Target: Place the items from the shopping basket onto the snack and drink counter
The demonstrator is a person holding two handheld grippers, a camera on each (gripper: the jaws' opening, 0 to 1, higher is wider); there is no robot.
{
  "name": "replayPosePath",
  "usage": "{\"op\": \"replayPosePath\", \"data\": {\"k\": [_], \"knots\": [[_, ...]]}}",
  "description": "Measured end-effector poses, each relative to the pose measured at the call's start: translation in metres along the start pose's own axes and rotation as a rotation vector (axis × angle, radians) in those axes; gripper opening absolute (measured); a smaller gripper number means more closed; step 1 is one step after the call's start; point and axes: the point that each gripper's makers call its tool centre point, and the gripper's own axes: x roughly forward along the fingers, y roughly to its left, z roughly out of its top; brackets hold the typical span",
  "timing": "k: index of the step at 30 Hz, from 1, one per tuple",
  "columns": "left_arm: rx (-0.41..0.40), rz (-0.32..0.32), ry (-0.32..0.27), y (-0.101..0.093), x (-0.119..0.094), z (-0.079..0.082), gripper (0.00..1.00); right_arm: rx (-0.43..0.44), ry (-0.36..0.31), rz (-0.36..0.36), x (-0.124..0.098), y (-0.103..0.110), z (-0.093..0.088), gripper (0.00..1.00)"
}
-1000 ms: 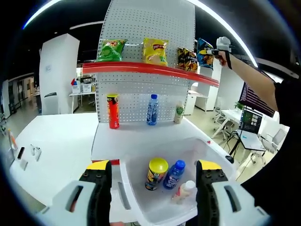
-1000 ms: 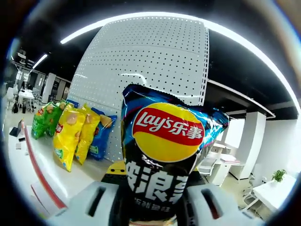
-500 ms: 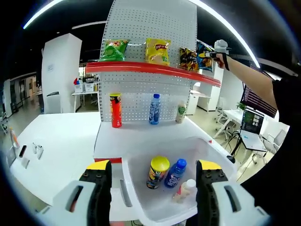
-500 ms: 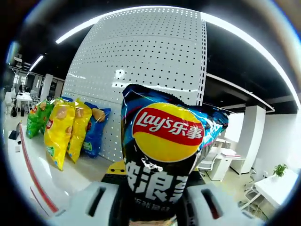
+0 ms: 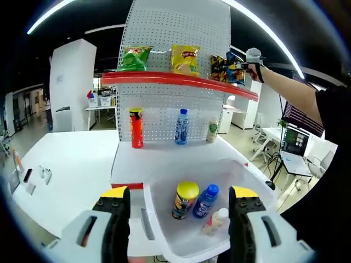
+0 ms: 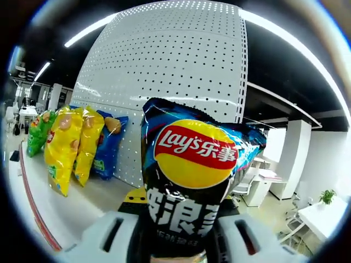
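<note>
Nearest the left gripper point(image 5: 174, 219), whose jaws stood spread with nothing between them, the white shopping basket point(image 5: 241, 175) held a yellow-lidded can point(image 5: 184, 199), a blue bottle point(image 5: 204, 200) and a pale bottle point(image 5: 217, 220). Beyond its rim lay the open white counter point(image 5: 159, 156), with a red tube point(image 5: 135, 127), a blue drink bottle point(image 5: 181, 126) and a small green-labelled bottle point(image 5: 212, 131) against the pegboard point(image 5: 175, 27). Up at the red-edged shelf point(image 5: 181, 80), the right gripper point(image 6: 175, 230) pinched a black Lay's bag point(image 6: 189, 181), just beside a blue bag point(image 6: 107, 145), then yellow bags point(image 6: 68, 148).
</note>
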Motion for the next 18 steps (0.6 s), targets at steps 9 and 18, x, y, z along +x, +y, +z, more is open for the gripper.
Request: {"op": "replayPosePath", "data": {"k": [9, 18], "knots": [[-0.008, 0.009, 0.003, 0.003, -0.001, -0.002, 0.72, 0.019, 0.029, 0.002, 0.026, 0.003, -0.014, 0.3], [-0.011, 0.021, 0.008, 0.006, -0.002, -0.004, 0.72, 0.028, 0.018, -0.012, 0.031, 0.0, -0.018, 0.32]]}}
